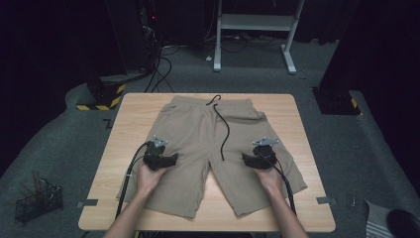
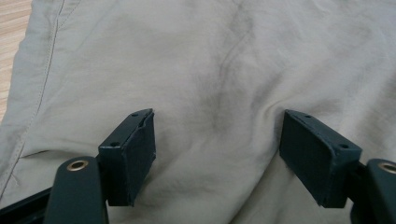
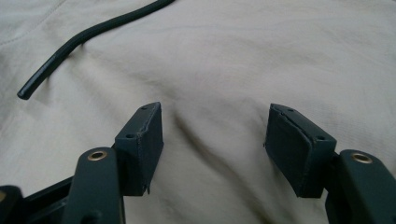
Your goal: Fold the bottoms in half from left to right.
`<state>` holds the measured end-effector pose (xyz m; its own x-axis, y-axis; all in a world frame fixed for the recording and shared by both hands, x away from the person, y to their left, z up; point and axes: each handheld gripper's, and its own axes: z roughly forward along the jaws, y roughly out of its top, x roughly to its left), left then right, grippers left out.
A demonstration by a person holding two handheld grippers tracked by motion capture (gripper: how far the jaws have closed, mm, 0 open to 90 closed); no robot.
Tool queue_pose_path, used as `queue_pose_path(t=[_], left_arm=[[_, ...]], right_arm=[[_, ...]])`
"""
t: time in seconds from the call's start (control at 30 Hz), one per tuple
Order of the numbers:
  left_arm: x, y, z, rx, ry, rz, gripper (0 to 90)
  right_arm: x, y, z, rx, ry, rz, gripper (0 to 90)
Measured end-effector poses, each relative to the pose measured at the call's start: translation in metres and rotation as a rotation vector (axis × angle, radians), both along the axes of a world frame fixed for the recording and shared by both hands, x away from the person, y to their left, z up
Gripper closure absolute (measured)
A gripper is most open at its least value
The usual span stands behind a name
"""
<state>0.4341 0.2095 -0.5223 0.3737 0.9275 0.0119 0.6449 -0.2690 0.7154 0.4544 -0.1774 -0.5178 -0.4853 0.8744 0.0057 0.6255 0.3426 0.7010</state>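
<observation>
Shorts (image 1: 208,148): soft khaki cloth, faintly creased, flat on wooden bench (image 1: 297,129); black round drawstring (image 1: 224,131) across them. Left claw (image 1: 174,159) and right claw (image 1: 246,158) both spread over fabric.

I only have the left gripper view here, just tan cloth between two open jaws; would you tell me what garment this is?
Observer: A pair of tan shorts, spread flat on the wooden table, waistband at the far edge.
Operator: Thanks. Where is the other tool?
Observer: The right tool is over the right leg, jaws apart, cloth under them, none pinched.
Operator: Anything loose on the fabric?
Observer: A black drawstring trails from the waistband toward the crotch.
</observation>
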Motion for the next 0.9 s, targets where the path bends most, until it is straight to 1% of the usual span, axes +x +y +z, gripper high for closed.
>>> queue_pose_path(t=[0.07,0.1,0.13,0.27,0.3,0.33,0.43,0.7,0.9], left_arm=[[-0.001,0.000,0.000,0.001,-0.003,-0.003,26.8],[-0.002,0.000,-0.001,-0.008,-0.006,0.001,26.8],[-0.004,0.000,-0.002,-0.011,-0.011,0.001,26.8],[-0.009,0.000,-0.003,-0.015,-0.021,-0.004,26.8],[-0.013,0.000,-0.003,-0.020,-0.027,-0.006,26.8],[-0.013,0.000,-0.003,-0.020,-0.027,-0.006,26.8],[-0.020,0.000,-0.005,-0.024,-0.042,-0.006,26.8],[-0.027,-0.001,-0.004,-0.024,-0.037,-0.008,26.7],[-0.034,0.000,-0.005,-0.027,-0.042,-0.024,27.4]], right_arm=[[0.000,0.001,0.000,-0.004,-0.001,-0.002,36.9],[-0.002,0.003,-0.001,-0.031,-0.017,0.005,36.9],[-0.002,0.003,-0.001,-0.029,-0.012,0.001,36.9],[-0.004,0.003,-0.001,-0.029,-0.018,0.007,36.8],[-0.006,0.002,-0.002,-0.025,-0.022,0.008,36.8],[-0.007,0.002,-0.002,-0.026,-0.024,0.009,36.8],[-0.010,0.001,-0.003,-0.019,-0.034,0.009,36.9],[-0.013,-0.001,-0.005,-0.011,-0.050,0.008,36.8],[-0.018,-0.001,-0.005,-0.006,-0.053,0.003,36.9]])
